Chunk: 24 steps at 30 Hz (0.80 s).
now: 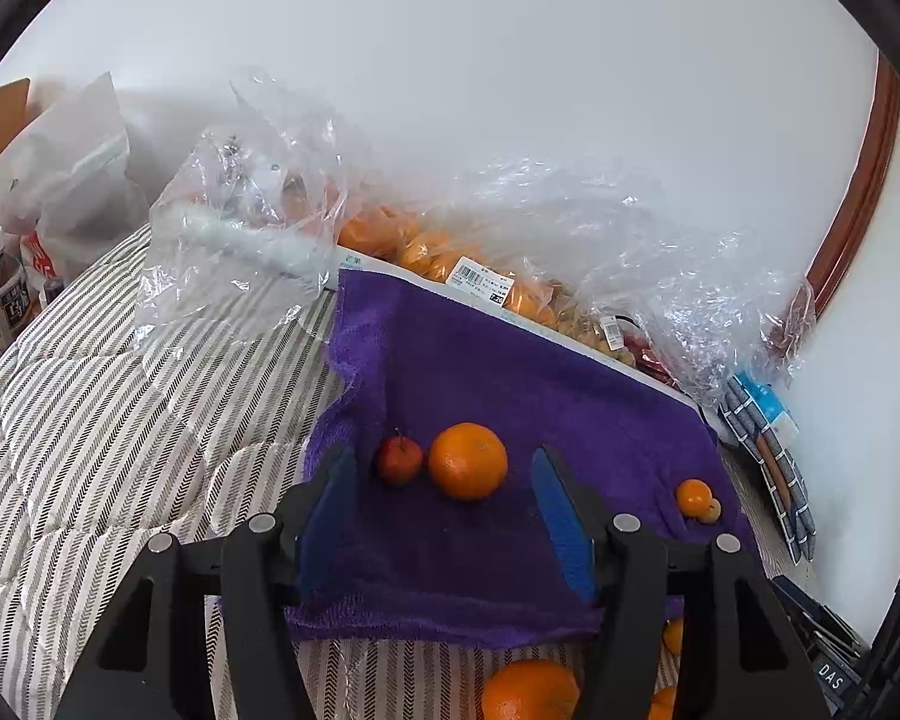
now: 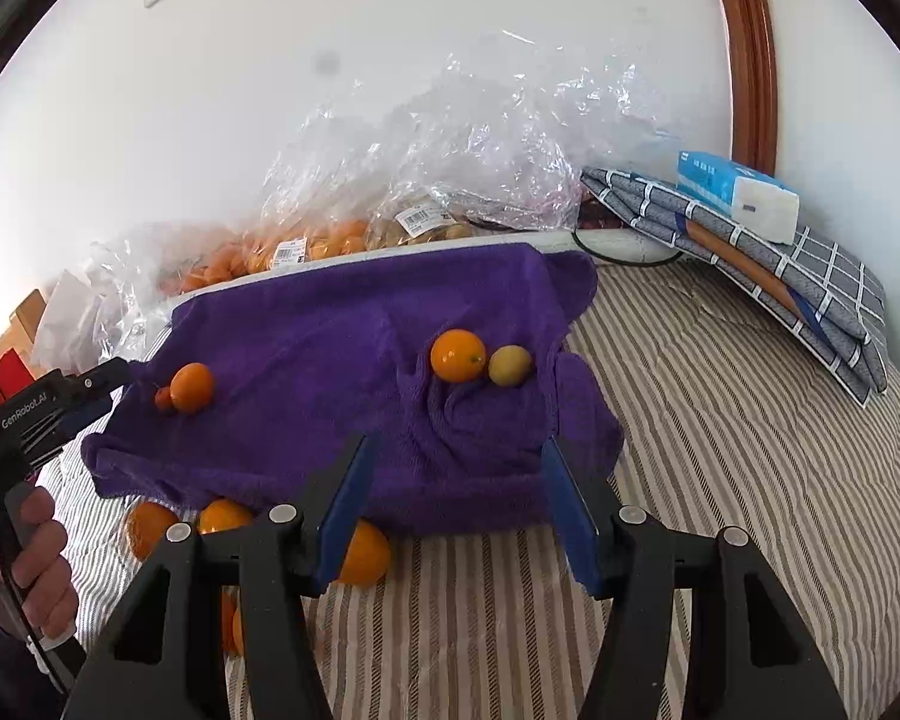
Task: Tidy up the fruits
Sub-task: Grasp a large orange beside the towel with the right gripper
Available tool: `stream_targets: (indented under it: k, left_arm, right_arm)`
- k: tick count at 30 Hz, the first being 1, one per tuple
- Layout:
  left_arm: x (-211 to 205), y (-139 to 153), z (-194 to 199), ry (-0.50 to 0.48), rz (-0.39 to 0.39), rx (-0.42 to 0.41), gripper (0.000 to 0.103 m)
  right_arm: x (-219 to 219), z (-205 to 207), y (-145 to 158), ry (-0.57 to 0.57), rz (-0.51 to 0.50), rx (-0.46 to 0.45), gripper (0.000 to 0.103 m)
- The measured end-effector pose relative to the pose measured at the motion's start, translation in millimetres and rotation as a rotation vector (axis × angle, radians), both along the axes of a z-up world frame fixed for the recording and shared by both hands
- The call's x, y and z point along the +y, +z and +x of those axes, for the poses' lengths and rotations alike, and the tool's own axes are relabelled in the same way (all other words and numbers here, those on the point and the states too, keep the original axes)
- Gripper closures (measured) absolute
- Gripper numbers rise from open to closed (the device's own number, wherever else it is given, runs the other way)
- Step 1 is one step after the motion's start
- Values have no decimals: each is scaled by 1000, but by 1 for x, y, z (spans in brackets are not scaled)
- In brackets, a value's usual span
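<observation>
While both fingers gape empty | left gripper [image 1: 444, 516]: orange [image 1: 468, 461] ahead | right gripper [image 2: 459, 504]: over towel [image 2: 330, 324]

Fuzzy cloth towel [image 2: 330, 324]; crinkly glossy plastic bags [image 2: 480, 138]

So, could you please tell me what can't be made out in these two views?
- Left wrist view: the orange below the purple towel is cut off by the bottom edge.
- Right wrist view: the orange at the towel's near edge is half hidden by the right hand-held gripper.
- Both views: the bagged fruit is blurred by crinkled plastic; the labels are too small to read.
</observation>
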<state>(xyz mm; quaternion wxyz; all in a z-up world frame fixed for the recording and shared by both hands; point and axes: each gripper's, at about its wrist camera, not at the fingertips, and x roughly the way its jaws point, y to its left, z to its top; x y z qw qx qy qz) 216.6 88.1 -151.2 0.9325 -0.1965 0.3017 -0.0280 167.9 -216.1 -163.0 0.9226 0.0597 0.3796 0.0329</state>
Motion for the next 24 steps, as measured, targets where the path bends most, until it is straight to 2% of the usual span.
stream_targets:
  k: [9,14,17,20,24]
  left_arm:
    - [4,2,-16,81,91,-53,44]
    - [20,-3,-27,83,36,-19,44]
    - [27,-7,-38,99,43,-6,44]
    - [35,-11,-49,114,56,9,44]
    - [50,-15,-61,124,35,34,44]
  right_arm:
    - [9,-26,-7,4,-14,46,45]
    - [16,-42,-10,28,5,76,45]
    - [24,-51,-9,58,-7,59,45]
    - [31,-47,-8,70,-31,45,46]
    - [38,-30,-10,92,-36,53,49]
